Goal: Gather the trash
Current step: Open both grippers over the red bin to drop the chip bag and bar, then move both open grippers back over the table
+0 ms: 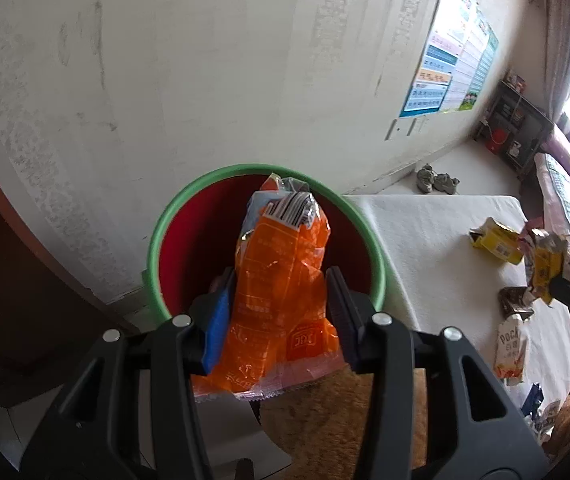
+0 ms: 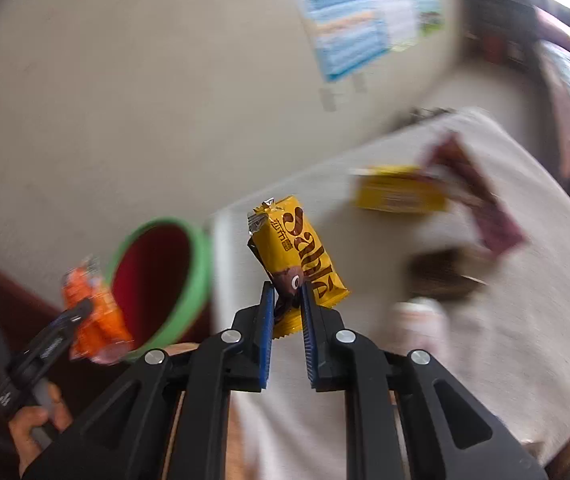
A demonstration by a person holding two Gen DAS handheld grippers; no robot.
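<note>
My left gripper (image 1: 281, 280) is shut on an orange snack bag (image 1: 281, 288), held just over the mouth of a red bin with a green rim (image 1: 161, 224). The same orange snack bag (image 2: 93, 316), left gripper (image 2: 81, 312) and bin (image 2: 201, 264) show at the lower left of the right wrist view. My right gripper (image 2: 287, 288) is shut on a yellow Sablé wrapper (image 2: 297, 248), lifted above the white table (image 2: 525, 320). That yellow wrapper (image 1: 545, 268) hangs from the right gripper (image 1: 553, 288) at the right edge of the left wrist view.
More trash lies on the white table (image 1: 425, 240): a yellow box (image 1: 493, 240), a dark wrapper (image 1: 515, 304), a white Pocky pack (image 1: 511, 352), and small scraps near the front. The bin stands against the wall beside the table's left end. A hand (image 2: 37, 424) grips the left tool.
</note>
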